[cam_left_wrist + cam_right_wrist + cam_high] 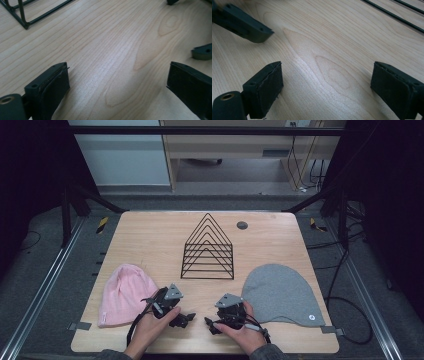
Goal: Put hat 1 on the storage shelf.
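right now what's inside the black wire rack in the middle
Nothing shows between the wires of the black wire rack; bare table is visible through them. The floor of its far slots is hidden behind the nearer wires.

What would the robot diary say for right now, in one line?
left gripper: open, empty | right gripper: open, empty | pink knit hat: flat, left | grey knit hat: flat, right | black wire rack: centre

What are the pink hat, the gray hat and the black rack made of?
The pink hat looks like soft knit fabric: matte, limp, with faint ribbing. The gray hat looks like smooth jersey cloth, matte and lying flat, with a small round tag near its hem. The rack seems to be thin metal wire with a black coating: its bars are straight, slim and a bit shiny.
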A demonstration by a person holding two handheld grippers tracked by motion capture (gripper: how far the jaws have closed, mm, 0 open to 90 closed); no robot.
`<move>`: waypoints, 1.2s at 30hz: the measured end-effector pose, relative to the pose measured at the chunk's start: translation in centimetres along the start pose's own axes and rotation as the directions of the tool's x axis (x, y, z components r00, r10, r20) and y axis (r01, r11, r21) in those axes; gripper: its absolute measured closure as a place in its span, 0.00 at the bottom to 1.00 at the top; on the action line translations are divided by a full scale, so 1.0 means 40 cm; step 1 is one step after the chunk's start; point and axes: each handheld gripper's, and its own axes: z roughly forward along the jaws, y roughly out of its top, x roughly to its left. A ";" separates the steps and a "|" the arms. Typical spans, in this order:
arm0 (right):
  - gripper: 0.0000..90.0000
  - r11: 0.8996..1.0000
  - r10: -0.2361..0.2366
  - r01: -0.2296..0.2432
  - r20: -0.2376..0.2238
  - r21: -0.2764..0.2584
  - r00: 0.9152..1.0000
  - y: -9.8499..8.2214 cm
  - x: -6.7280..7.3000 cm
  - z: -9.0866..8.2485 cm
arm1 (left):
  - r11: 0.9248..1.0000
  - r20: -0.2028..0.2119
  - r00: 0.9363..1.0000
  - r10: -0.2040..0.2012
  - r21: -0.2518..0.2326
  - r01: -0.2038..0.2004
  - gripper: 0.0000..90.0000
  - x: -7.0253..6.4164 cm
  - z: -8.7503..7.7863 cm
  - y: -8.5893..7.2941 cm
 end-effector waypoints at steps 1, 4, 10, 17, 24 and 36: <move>0.12 1.000 0.001 -0.001 0.000 0.000 1.000 0.000 0.000 0.000 | 1.000 -0.001 1.000 0.006 0.004 -0.006 0.05 0.001 -0.004 0.003; 0.12 1.000 0.002 -0.002 -0.001 0.000 1.000 0.000 0.000 0.001 | 0.999 -0.024 0.999 0.034 0.016 -0.034 0.06 0.002 -0.028 0.017; 0.12 1.000 0.002 -0.002 -0.001 0.000 1.000 0.000 0.000 0.001 | 1.000 -0.054 0.998 0.012 0.002 -0.012 0.07 0.039 -0.097 0.020; 0.11 1.000 0.003 -0.003 -0.004 -0.002 1.000 0.001 0.000 0.002 | 0.998 -0.151 0.987 -0.049 -0.043 0.043 0.07 0.148 -0.195 0.014; 0.10 1.000 0.003 -0.003 -0.005 -0.001 1.000 0.001 0.000 0.003 | 0.997 -0.219 0.972 -0.081 0.002 0.084 0.08 0.225 -0.244 -0.002; 0.10 1.000 0.003 -0.003 -0.005 -0.001 1.000 0.001 0.000 0.003 | 0.986 -0.301 0.944 -0.135 0.051 0.157 0.11 0.341 -0.321 -0.042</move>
